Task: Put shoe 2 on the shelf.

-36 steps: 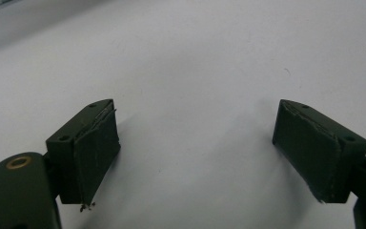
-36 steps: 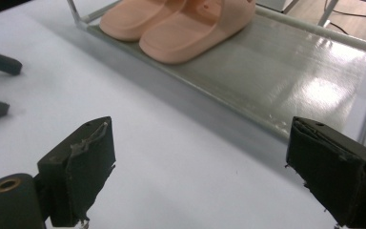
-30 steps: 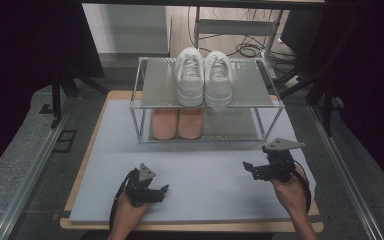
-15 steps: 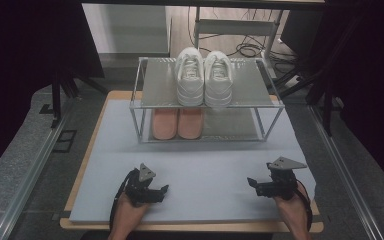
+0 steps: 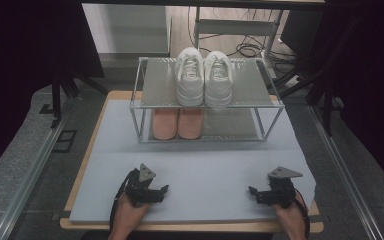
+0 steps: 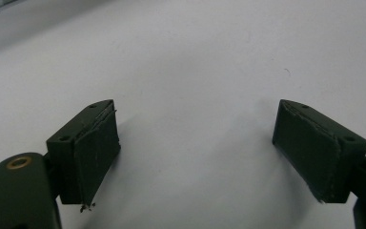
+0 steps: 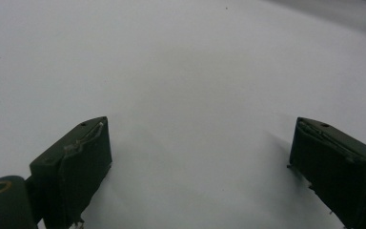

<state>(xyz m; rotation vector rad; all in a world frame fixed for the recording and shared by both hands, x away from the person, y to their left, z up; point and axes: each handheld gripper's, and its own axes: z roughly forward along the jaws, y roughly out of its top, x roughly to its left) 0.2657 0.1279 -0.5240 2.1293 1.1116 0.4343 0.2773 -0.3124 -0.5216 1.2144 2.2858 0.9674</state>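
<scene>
- Left gripper (image 5: pixel 161 192) low over grey mat (image 5: pixel 205 165), near-left, close to near edge; jaws spread wide in left gripper view (image 6: pixel 195 157), nothing between, bare mat under and ahead.
- Right gripper (image 5: pixel 254 193) near-right, just inside mat's right and near edges; jaws spread wide in right gripper view (image 7: pixel 200 162), holding nothing.
- Grippers well apart, pointing inward toward each other; broad bare stretch of mat between them.
- Two-tier metal rack (image 5: pixel 145 106) at far middle of mat, well apart from both grippers; open band of mat between rack's near rail and grippers.
- White sneakers (image 5: pixel 203 76) side by side on top shelf, right of centre, toes at near rail.
- Pink shoes (image 5: pixel 177 123) on lower shelf, left part, under sneakers, toes near front rail.
- Top shelf bare left and right of sneakers; lower shelf bare on right.
- Wooden table rim (image 5: pixel 87 150) showing beyond mat on left.
</scene>
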